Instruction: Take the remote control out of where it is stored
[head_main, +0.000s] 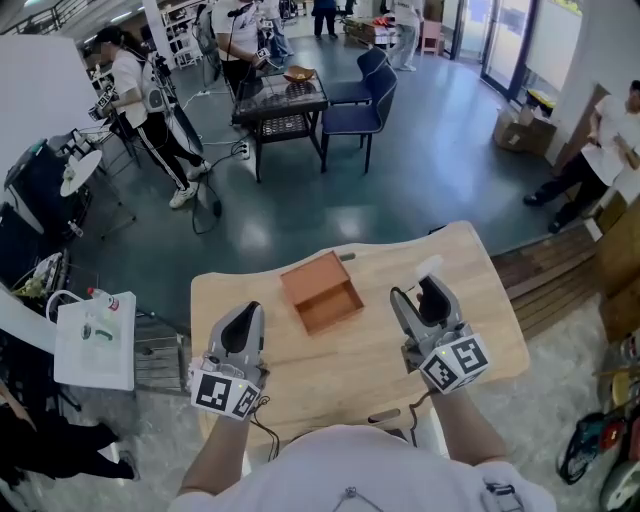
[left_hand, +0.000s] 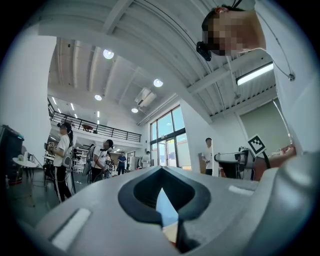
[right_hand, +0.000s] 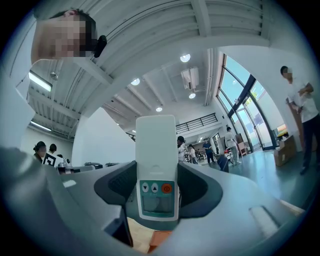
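- The right gripper (head_main: 432, 287) has its fingers (right_hand: 199, 189) clamped on the white remote control (right_hand: 156, 165). The button end sits between them and the plain end sticks out past the fingertips.
- The left gripper (head_main: 246, 322) has its fingers (left_hand: 142, 192) drawn together with nothing between them.
- The open wooden box (head_main: 322, 291) stands on the tabletop (head_main: 490, 310), ahead of and between both pairs of fingers.

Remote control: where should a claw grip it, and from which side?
By the two long edges, at the button end, coming in lengthwise from that end. The remote control is a slim, straight-sided bar, so its parallel edges seat flat between the jaws. The right claw holds it just this way, the plain end sticking out ahead.
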